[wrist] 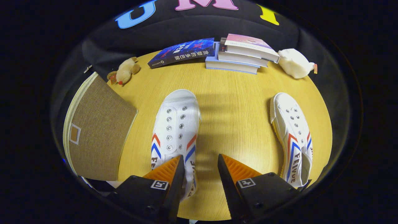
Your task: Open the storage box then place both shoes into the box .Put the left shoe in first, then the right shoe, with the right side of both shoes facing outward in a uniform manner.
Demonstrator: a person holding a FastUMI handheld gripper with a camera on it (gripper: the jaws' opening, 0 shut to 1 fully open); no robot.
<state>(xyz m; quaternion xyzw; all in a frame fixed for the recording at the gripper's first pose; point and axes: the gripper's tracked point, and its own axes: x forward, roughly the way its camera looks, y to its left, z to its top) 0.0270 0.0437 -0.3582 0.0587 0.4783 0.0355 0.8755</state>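
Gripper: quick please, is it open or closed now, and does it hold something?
Gripper: open, holding nothing; one finger lies over the heel side of the nearer white canvas shoe with red and blue stripes.

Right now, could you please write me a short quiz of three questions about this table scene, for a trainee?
1. True or false: the storage box is already open.
2. How many white shoes lie on the table?
3. The tool is: A) open, B) shut on a shoe.

Key: 1 false, the lid is on. 2 two: one shoe at the tool's fingers, the other shoe farther from the box. 3 A.
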